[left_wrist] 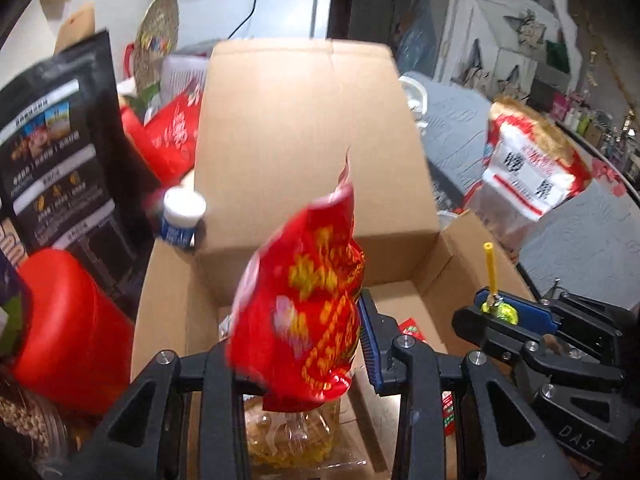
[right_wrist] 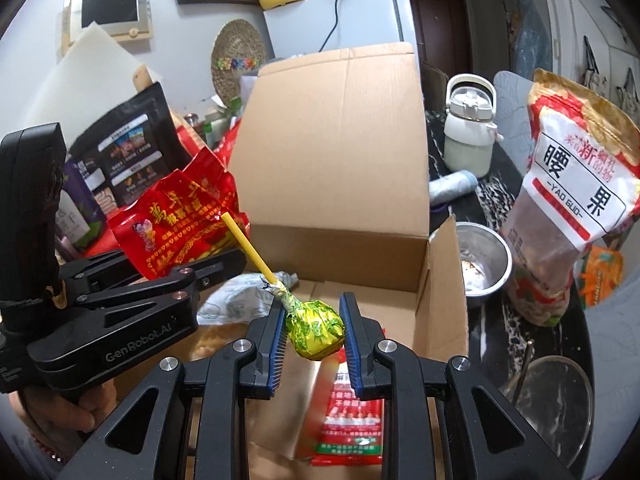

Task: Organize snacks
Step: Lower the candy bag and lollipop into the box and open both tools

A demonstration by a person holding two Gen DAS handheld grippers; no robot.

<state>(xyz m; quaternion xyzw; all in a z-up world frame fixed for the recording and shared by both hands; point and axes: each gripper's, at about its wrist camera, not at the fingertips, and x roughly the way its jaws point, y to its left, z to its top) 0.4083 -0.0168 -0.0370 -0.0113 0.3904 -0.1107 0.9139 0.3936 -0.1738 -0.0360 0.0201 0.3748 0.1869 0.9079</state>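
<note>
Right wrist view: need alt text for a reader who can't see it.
The right claw grips a yellow-green wrapped lollipop with a yellow stick above an open cardboard box. At left, the left claw holds a red snack bag over the same box; a cashew bag stands at right.

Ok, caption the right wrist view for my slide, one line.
Right hand-held gripper carries a yellow-wrapped lollipop over the open cardboard box, left hand-held gripper alongside with a red snack bag.

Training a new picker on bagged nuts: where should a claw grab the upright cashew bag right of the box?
Grip the cashew bag at its flat sealed top edge, coming from above; the belly below bulges, and it stands upright beside the cardboard box.
</note>
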